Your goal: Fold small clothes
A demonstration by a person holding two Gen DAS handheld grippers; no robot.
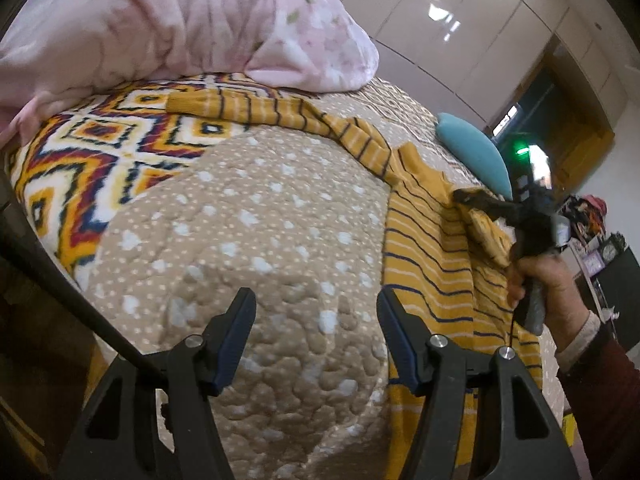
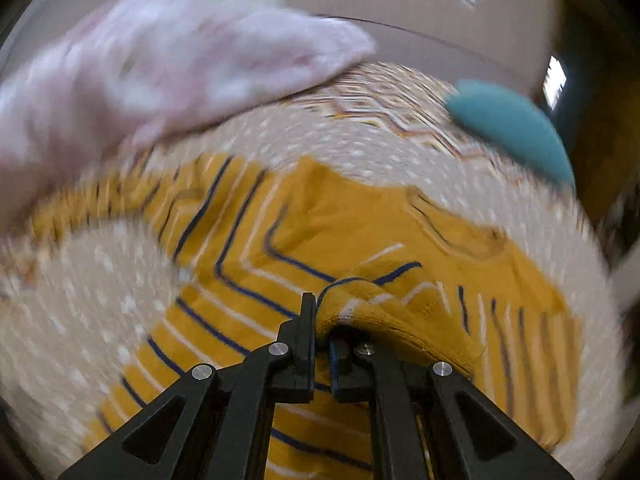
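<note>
Right claw (image 2: 320, 320): clenched on a bunched fold of the mustard striped sweater (image 2: 360, 240), fabric pinched between its jaws and spilling over the right-hand finger. The rest of the sweater spreads flat ahead of and below this claw on the quilted bedspread (image 2: 100, 280). The view is motion-blurred. Beyond the sweater, a pink floral duvet (image 2: 160, 72) lies up and to the left, and a teal pillow (image 2: 512, 128) up and to the right.

Left claw (image 1: 316, 320): released, jaws apart, nothing between them, hovering over bare beige dotted bedspread. The sweater's body lies just right of its right finger; one sleeve (image 1: 248, 110) runs far ahead across a zigzag-patterned blanket (image 1: 100, 152). To the far right, a person's hand (image 1: 556, 288) grips the other claw's handle.
</note>
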